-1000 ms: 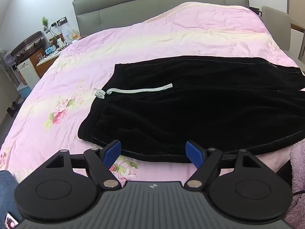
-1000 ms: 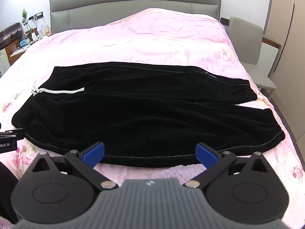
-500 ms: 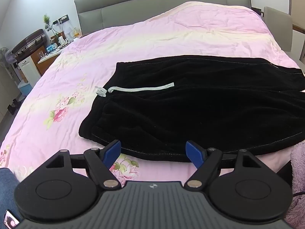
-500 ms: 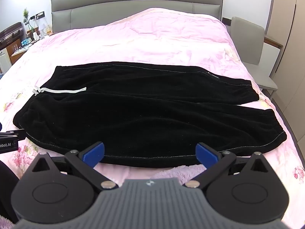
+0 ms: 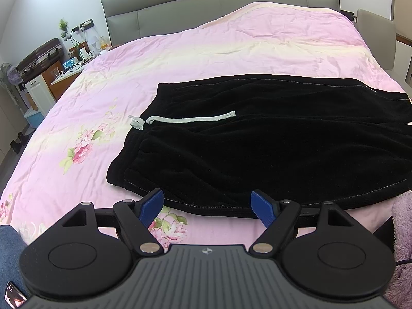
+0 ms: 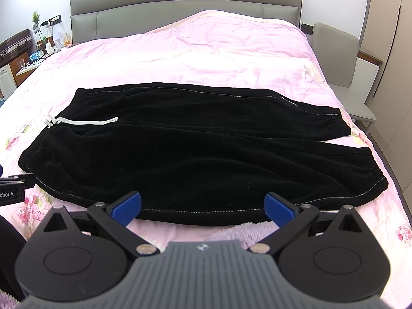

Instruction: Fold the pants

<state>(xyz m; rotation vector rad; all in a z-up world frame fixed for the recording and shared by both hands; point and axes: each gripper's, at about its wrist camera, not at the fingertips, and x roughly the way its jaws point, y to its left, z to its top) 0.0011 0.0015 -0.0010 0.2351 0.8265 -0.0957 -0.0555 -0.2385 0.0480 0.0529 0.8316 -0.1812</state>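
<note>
bed (image 6: 231,51): pink floral cover; black pants (image 6: 180,154) spread flat across it; legs rightward

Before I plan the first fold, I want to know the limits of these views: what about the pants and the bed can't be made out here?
- Left wrist view: the black pants run off the right edge, so the leg cuffs are cut off.
- Right wrist view: the near hem is partly hidden behind the right gripper and its blue fingers.
- Both views: the fabric is too dark to read seams or layers.
- Nightstand items: too small.
</note>
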